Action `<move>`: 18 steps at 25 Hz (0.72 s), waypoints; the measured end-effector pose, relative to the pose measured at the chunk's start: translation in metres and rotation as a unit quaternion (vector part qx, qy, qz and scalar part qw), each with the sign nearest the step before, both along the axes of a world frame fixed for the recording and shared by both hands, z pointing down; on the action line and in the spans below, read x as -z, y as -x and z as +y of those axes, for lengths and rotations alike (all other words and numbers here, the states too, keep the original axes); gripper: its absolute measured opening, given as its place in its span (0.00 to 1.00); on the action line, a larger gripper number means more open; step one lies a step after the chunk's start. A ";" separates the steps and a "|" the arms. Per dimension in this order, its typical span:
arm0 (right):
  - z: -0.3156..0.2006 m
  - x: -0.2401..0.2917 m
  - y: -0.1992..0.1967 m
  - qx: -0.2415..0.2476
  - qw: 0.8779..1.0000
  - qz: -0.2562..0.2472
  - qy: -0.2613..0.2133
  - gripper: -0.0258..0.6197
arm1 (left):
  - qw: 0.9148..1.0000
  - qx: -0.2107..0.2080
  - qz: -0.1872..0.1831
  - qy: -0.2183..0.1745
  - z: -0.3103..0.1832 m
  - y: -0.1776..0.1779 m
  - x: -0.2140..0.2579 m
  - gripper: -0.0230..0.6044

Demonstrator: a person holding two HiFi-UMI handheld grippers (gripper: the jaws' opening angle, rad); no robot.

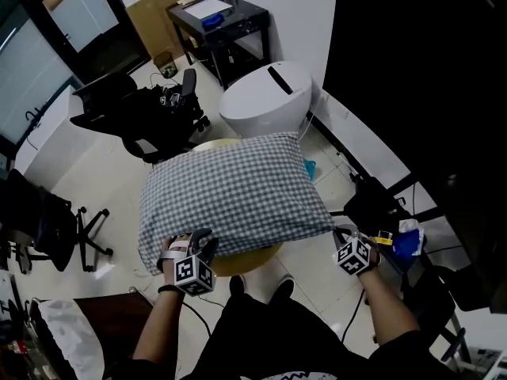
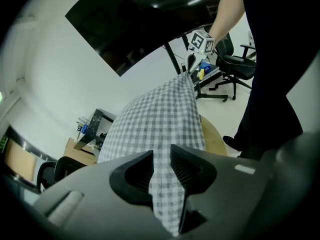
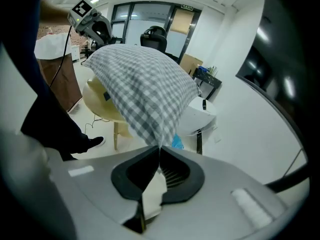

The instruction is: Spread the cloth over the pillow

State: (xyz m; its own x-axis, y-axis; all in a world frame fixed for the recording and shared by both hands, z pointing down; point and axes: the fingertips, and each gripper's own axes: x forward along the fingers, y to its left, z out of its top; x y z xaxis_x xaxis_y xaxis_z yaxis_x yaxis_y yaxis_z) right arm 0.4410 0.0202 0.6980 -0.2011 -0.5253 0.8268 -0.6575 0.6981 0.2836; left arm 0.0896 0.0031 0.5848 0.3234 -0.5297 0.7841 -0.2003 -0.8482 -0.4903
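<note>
- Pale tiled floor [image 1: 103, 180] in head view, with a round yellow desk [image 1: 245, 261] on it. Checked cloth [image 1: 238, 188] lying plump and pillow-shaped over desk, with left gripper [image 1: 204, 242] at its near left corner and right gripper [image 1: 339, 232] at its near right corner.
- Left gripper view: jaws clamped on cloth's corner, fabric running up between them.
- Right gripper view: jaws pressed together on the other corner, cloth stretching away towards left gripper.

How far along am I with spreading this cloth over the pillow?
Mostly done: the checked cloth covers the pillow, which is hidden beneath it on the round table. In hand: the left gripper and right gripper each pinch a near corner. Left: probably settle the near edge and let go.
</note>
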 end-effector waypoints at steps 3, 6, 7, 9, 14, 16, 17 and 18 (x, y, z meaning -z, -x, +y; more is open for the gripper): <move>0.000 -0.007 -0.001 0.009 1.000 -0.003 0.009 0.06 | 1.000 0.005 -0.004 -0.002 0.000 -0.002 0.001 0.19; -0.002 -0.008 0.005 0.011 1.000 -0.020 0.012 0.07 | 1.000 0.012 -0.010 -0.005 0.000 0.001 0.004 0.19; -0.003 -0.007 0.006 0.009 1.000 -0.027 0.013 0.09 | 1.000 0.015 -0.011 -0.006 0.000 0.003 0.005 0.19; -0.008 -0.001 0.005 0.007 0.999 -0.039 0.011 0.14 | 1.000 0.022 -0.013 -0.012 -0.001 0.010 0.010 0.19; -0.025 0.029 0.001 0.011 0.998 -0.060 -0.013 0.21 | 0.997 0.060 -0.014 -0.036 -0.009 0.046 0.035 0.19; -0.038 0.047 -0.002 0.009 0.997 -0.069 -0.030 0.21 | 0.996 0.076 -0.015 -0.048 -0.015 0.062 0.047 0.19; -0.045 0.058 -0.003 0.009 0.996 -0.074 -0.039 0.21 | 0.995 0.082 -0.017 -0.054 -0.017 0.071 0.052 0.19; -0.054 0.068 -0.002 0.010 0.996 -0.081 -0.048 0.21 | 0.994 0.088 -0.020 -0.060 -0.020 0.080 0.059 0.19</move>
